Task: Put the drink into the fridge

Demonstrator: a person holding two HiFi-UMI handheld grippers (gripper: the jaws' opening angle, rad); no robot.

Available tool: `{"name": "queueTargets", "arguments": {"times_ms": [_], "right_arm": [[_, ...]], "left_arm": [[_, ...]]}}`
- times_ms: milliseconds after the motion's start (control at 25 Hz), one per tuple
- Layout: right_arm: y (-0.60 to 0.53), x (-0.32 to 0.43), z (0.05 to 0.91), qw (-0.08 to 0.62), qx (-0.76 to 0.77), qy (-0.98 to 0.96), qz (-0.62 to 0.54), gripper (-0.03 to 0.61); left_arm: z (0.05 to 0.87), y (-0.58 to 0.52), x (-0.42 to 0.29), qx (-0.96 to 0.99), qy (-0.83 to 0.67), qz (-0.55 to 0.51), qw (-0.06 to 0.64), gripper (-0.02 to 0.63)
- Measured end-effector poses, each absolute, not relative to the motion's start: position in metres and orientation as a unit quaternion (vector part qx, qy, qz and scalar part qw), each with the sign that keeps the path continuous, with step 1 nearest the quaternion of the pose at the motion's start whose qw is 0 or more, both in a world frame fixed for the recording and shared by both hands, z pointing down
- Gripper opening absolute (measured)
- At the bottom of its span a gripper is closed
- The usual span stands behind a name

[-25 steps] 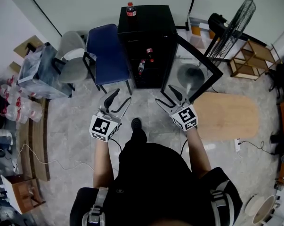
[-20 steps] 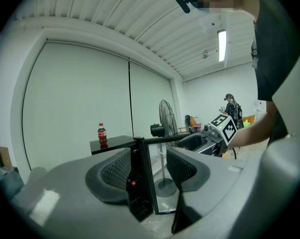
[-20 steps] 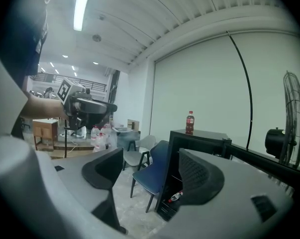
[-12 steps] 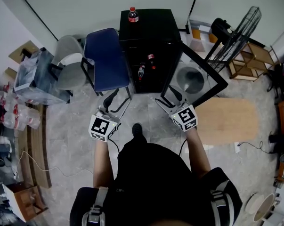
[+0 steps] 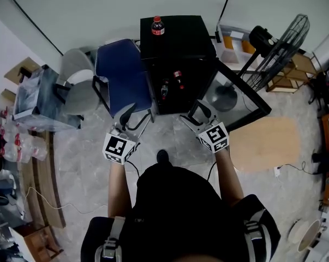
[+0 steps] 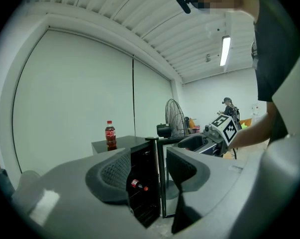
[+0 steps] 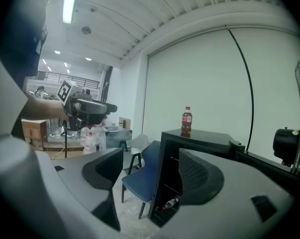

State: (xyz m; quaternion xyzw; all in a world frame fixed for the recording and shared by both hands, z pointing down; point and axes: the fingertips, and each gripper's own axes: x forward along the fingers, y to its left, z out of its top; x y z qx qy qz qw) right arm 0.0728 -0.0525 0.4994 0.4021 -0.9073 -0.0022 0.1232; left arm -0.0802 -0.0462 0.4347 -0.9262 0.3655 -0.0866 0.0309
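One fridge: black, low, against the pale wall, open at the front, straight ahead of both grippers.
Door: glass in a black frame, swung out to the fridge's right, just beyond the right gripper.
Blue chair: just beside the fridge on its left.
Grey chair: close beside the blue chair, further left.
Wooden board: pale, round-cornered, flat on the floor to the right of the right gripper.
Fan: black, standing right of the fridge, behind the door.
Left gripper: released, jaws apart with nothing between them, held in the air before the blue chair's near edge and the fridge's left side.
Right gripper: released likewise, jaws spread and empty, before the fridge's right side, near the door's lower edge.
Drink: dark cola bottle with red cap and red label, upright on top of the fridge near its back left corner, well apart from both grippers, beyond and above the jaw tips in each gripper view.
Bottles inside: two, small, red-capped, lying on the fridge shelves.
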Motion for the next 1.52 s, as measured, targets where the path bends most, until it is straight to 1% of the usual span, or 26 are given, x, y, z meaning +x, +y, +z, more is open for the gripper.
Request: {"name": "queueTargets", "arguments": {"times_ms": [40, 80, 160, 680, 1520], "right_arm": [[-0.059, 0.070, 0.499, 0.122, 0.403, -0.907, -0.001, 0.343], [-0.066, 0.067, 0.498, 0.119, 0.405, -0.906, 0.000, 0.324], [-0.078, 0.062, 0.497, 0.113, 0.410, -0.905, 0.004, 0.314], [-0.137, 0.041, 0.505, 0.114, 0.446, -0.888, 0.013, 0.316], [-0.186, 0.023, 0.492, 0.114, 0.441, -0.890, -0.007, 0.308]], "left_arm": [[0.435, -0.054, -0.083, -0.927, 0.364, -0.087, 0.030, 0.224], [0.436, -0.061, -0.086, -0.928, 0.362, -0.088, 0.029, 0.224], [0.437, -0.074, -0.092, -0.929, 0.357, -0.090, 0.029, 0.224], [0.452, -0.135, -0.116, -0.939, 0.328, -0.097, 0.020, 0.224], [0.445, -0.166, -0.147, -0.932, 0.352, -0.085, 0.023, 0.219]]}}
